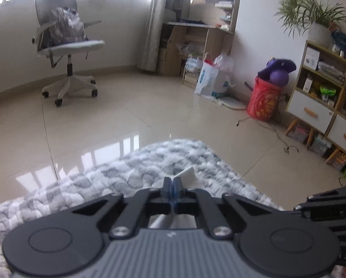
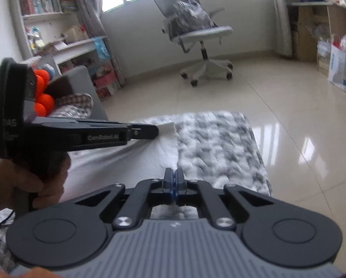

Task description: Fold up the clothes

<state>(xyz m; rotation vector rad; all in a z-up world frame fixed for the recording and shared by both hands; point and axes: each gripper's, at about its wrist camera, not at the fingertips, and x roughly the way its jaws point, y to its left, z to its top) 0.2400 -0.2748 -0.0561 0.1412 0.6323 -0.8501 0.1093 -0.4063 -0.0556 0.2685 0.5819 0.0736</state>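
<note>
The right gripper (image 2: 173,175) was clenched, its black jaws pressed together on the near edge of the white fabric garment (image 2: 166,146), which lay across the fluffy grey-and-white patterned blanket (image 2: 219,143). The left gripper (image 1: 172,181), seen also from the right wrist view (image 2: 155,131), was likewise clenched, grasping a raised corner of the same white garment (image 1: 185,173) just above the blanket (image 1: 131,173). Beyond the blanket extended the glossy beige tiled floor (image 1: 149,106), with the grey mesh office chair (image 1: 66,46) standing well apart near the curved wall
</note>
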